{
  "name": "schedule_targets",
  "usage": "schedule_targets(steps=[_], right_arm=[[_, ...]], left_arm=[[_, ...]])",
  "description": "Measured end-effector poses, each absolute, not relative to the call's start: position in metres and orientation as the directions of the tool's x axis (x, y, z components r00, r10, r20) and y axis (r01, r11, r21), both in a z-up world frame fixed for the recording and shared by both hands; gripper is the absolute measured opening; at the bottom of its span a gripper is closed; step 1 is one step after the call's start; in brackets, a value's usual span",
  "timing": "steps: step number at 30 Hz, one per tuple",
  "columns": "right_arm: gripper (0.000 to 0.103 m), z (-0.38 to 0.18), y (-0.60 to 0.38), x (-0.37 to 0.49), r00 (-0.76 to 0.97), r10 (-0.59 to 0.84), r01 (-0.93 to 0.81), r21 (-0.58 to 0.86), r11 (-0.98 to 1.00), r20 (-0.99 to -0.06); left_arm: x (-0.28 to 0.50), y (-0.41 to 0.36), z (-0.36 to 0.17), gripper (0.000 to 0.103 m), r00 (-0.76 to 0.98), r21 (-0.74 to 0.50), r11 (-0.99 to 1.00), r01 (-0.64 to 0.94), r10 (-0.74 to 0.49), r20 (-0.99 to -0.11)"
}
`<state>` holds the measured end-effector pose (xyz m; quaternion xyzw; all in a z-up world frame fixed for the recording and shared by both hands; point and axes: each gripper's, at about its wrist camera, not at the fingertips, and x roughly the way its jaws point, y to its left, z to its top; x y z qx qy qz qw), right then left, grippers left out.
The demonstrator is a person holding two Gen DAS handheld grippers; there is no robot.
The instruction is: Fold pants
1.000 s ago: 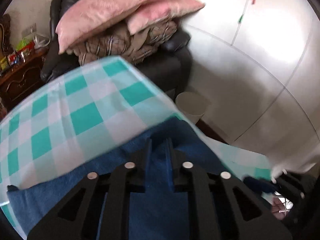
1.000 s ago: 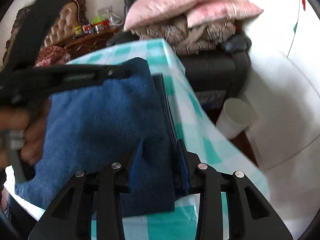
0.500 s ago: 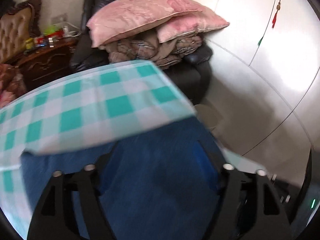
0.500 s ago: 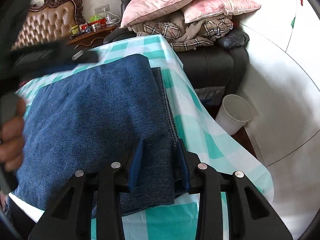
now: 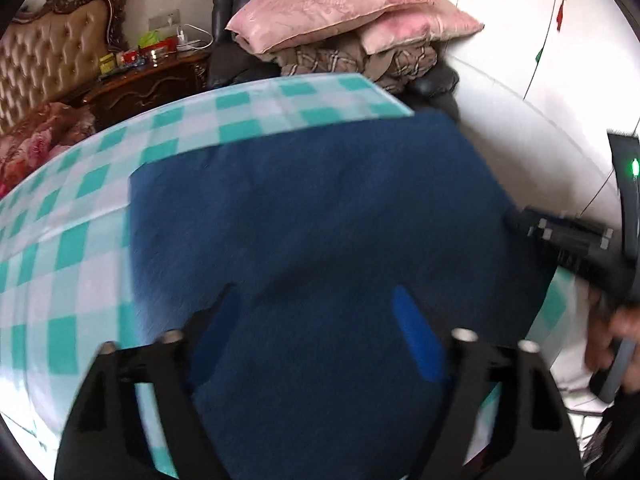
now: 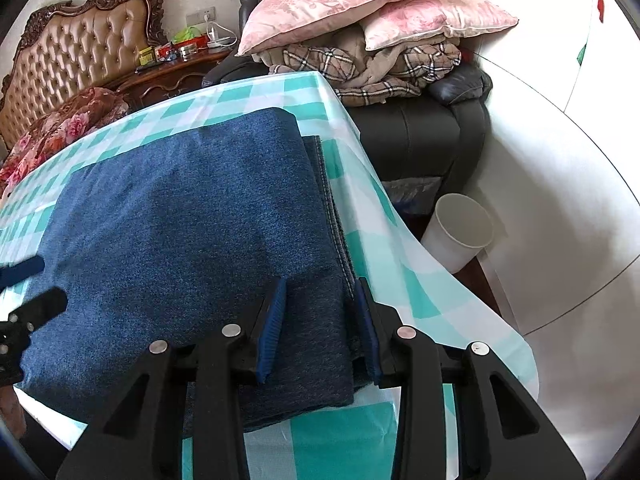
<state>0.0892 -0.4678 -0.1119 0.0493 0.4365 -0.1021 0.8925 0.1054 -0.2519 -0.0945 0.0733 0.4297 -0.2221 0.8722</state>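
No text, label, brand, number or sign can be read in either view. The small packets and boxes on the wooden sideboard (image 6: 176,54) at the back carry coloured printing, but it is too small and too soft to make out any letters. The denim pants (image 6: 192,216) on the checked tabletop (image 6: 420,280) show plain stitching and no visible tag or patch. The white bin (image 6: 460,232) on the floor is unmarked on the side that shows. The left wrist view is blurred by motion, and nothing there resolves into writing.
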Motion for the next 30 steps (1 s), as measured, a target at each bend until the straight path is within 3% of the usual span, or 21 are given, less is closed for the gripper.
schedule_targets(steps=[2, 4, 9, 12, 18, 23, 25, 30], right_arm=[[0.043, -0.111, -0.466, 0.089, 0.592, -0.169, 0.243, -0.025, 0.97, -0.788], [0.057, -0.111, -0.466, 0.089, 0.586, -0.205, 0.266, -0.053, 0.963, -0.784], [0.067, -0.1, -0.468, 0.083, 0.588, -0.221, 0.3, -0.044, 0.953, -0.778], [0.086, -0.071, -0.45, 0.079, 0.692, -0.206, 0.263, -0.025, 0.965, -0.692], [0.086, -0.065, -0.418, 0.116, 0.701, -0.103, 0.155, 0.009, 0.988, -0.705], [0.086, -0.108, -0.419, 0.145, 0.563, -0.1, 0.174, -0.001, 0.985, -0.821], [0.086, -0.111, -0.417, 0.139, 0.582, -0.103, 0.158, -0.012, 0.987, -0.807], [0.087, -0.114, -0.417, 0.14, 0.572, -0.119, 0.164, -0.029, 0.986, -0.812]], left_arm=[[0.1, -0.245, -0.102, 0.067, 0.525, -0.033, 0.898, 0.438, -0.286, -0.801], [0.093, -0.232, -0.105, 0.065, 0.531, -0.034, 0.907, 0.421, -0.276, -0.801], [0.081, -0.214, -0.108, 0.065, 0.537, -0.019, 0.913, 0.407, -0.256, -0.804], [0.077, -0.207, -0.109, 0.065, 0.535, -0.016, 0.917, 0.398, -0.246, -0.808], [0.071, -0.2, -0.107, 0.064, 0.523, -0.034, 0.922, 0.386, -0.25, -0.815], [0.069, -0.191, -0.105, 0.059, 0.517, -0.039, 0.925, 0.378, -0.246, -0.82], [0.073, -0.185, -0.102, 0.05, 0.523, -0.038, 0.93, 0.365, -0.239, -0.818], [0.116, -0.189, -0.077, 0.048, 0.595, -0.045, 0.929, 0.367, -0.271, -0.757]])
